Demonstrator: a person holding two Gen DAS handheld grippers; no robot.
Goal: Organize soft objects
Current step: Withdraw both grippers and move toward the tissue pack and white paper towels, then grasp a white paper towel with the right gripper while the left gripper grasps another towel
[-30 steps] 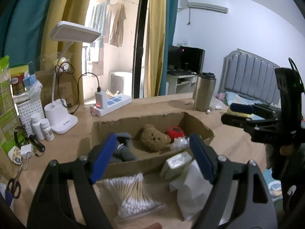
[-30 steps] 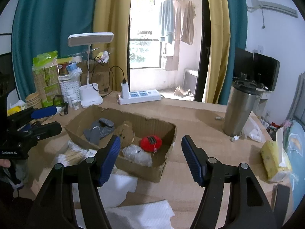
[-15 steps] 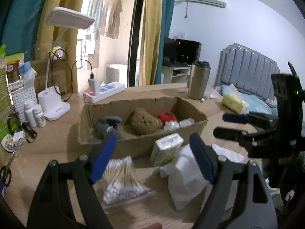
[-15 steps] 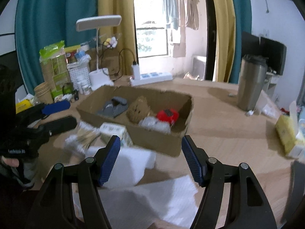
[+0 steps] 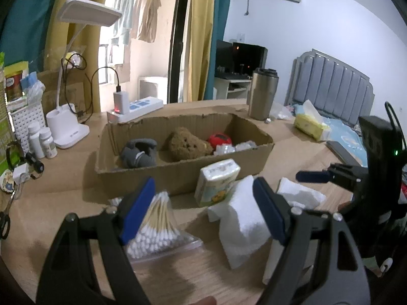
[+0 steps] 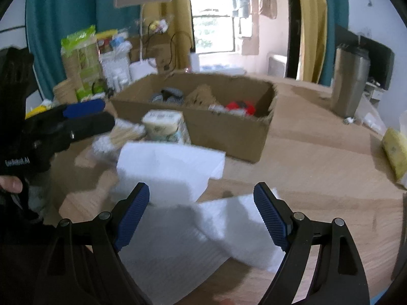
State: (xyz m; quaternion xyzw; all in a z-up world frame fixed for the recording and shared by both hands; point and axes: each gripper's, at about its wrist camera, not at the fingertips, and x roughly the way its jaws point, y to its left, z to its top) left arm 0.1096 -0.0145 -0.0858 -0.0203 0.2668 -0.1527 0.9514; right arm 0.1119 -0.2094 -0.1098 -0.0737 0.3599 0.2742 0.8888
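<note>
A cardboard box [image 5: 178, 172] on the wooden table holds a grey sock bundle [image 5: 138, 153], a brown plush bear [image 5: 188, 146], a red toy [image 5: 220, 139] and crumpled clear plastic [image 5: 236, 147]. In front of it lie a bag of cotton swabs [image 5: 159, 228], a tissue pack [image 5: 217, 181] and white paper towels [image 5: 241, 226]. My left gripper [image 5: 203, 208] is open and empty above the swabs and towels. My right gripper [image 6: 202, 213] is open and empty over the white towels [image 6: 173, 167]; the box shows beyond in that view [image 6: 229, 132].
A desk lamp [image 5: 76, 76], power strip [image 5: 137, 108], bottles [image 5: 42, 141] and scissors [image 5: 5, 225] stand at the left. A steel tumbler [image 5: 262, 94] and a yellow tissue box [image 5: 310, 125] are at the back right. The bed lies beyond the table's right edge.
Both grippers have pulled back and lowered from the box toward the table's near side. The swabs, tissue pack and towels now fill the foreground. Both stayed open.
</note>
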